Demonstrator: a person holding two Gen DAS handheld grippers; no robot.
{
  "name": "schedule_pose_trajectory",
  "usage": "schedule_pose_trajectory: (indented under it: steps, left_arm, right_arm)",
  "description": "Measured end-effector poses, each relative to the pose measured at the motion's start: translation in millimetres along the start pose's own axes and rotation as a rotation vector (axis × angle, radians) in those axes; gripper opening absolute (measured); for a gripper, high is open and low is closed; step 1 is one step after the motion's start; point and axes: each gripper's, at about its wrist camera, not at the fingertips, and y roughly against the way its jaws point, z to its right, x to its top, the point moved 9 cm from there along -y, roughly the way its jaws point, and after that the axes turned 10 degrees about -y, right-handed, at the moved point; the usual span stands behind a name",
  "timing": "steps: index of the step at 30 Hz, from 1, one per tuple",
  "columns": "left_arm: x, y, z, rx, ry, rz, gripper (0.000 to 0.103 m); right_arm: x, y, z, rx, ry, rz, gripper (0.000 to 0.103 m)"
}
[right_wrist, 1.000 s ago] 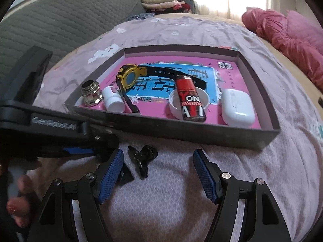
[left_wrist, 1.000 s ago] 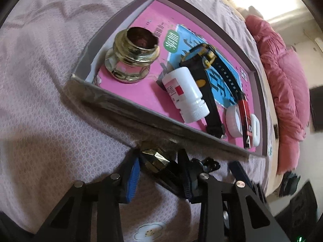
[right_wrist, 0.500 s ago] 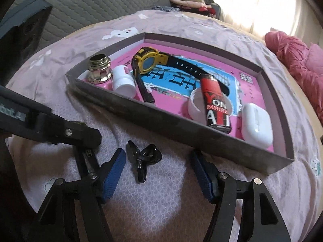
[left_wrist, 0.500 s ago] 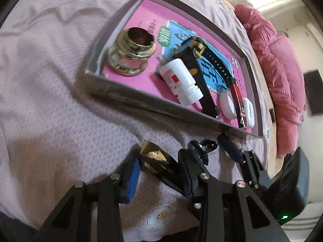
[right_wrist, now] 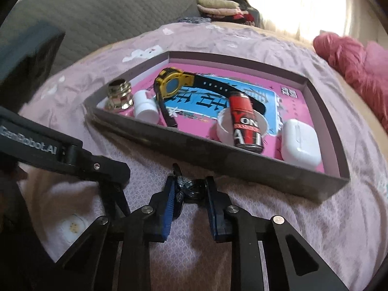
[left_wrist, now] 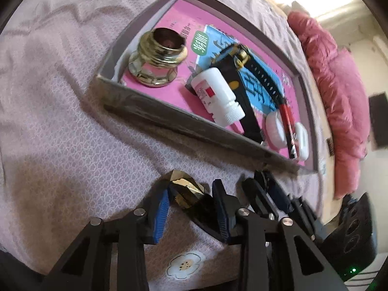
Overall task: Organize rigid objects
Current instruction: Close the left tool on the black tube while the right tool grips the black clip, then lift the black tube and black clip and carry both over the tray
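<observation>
A shallow grey box [left_wrist: 169, 118] with a pink floor lies on the lilac bedspread. It holds a brass fitting [left_wrist: 157, 58], a white pill bottle [left_wrist: 215, 97], a yellow and black watch [right_wrist: 174, 84], a red can [right_wrist: 245, 121] and a white earbud case [right_wrist: 300, 143]. In front of the box's near wall, my left gripper [left_wrist: 191, 194] is closing, its blue pads against a faceted gold and black piece [left_wrist: 181, 184]. Beside it my right gripper [right_wrist: 189, 181] is closing too, its pads pressed on a small black clip [right_wrist: 191, 190] on the cover.
A white round lid [right_wrist: 223, 128] sits under the red can. Pink bedding [left_wrist: 339, 97] is heaped at the far right. A grey quilted headboard [right_wrist: 109, 7] rises behind the bed. The left gripper's black body [right_wrist: 72, 155] crosses the left of the right wrist view.
The right gripper's jaws have come in from wide apart onto the black clip. The left jaws have narrowed slightly on the faceted piece. Both hands stayed in front of the box.
</observation>
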Motion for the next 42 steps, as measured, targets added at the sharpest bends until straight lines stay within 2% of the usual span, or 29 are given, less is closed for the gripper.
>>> schedule_pose_trajectory:
  steps: [5, 12, 20, 30, 36, 42]
  left_arm:
    - [-4, 6, -6, -0.121, 0.075, 0.04, 0.027]
    - [-5, 14, 0, -0.22, 0.1, 0.059, 0.024]
    - [-7, 10, 5, -0.26, 0.122, 0.044, 0.023]
    - [7, 31, 4, -0.303, 0.127, 0.105, 0.022]
    - [17, 38, 1, -0.347, 0.171, 0.134, 0.022]
    - [36, 56, -1, -0.37, 0.193, 0.196, 0.022]
  right_arm:
    - [1, 16, 5, 0.022, -0.055, 0.019, 0.024]
    - [4, 29, 9, 0.032, -0.1, 0.035, 0.024]
    - [2, 33, 18, 0.021, -0.129, 0.039, 0.024]
    - [17, 52, 22, 0.037, -0.154, 0.104, 0.024]
    - [22, 58, 26, 0.039, -0.178, 0.121, 0.024]
    - [38, 68, 33, 0.036, -0.198, 0.163, 0.024]
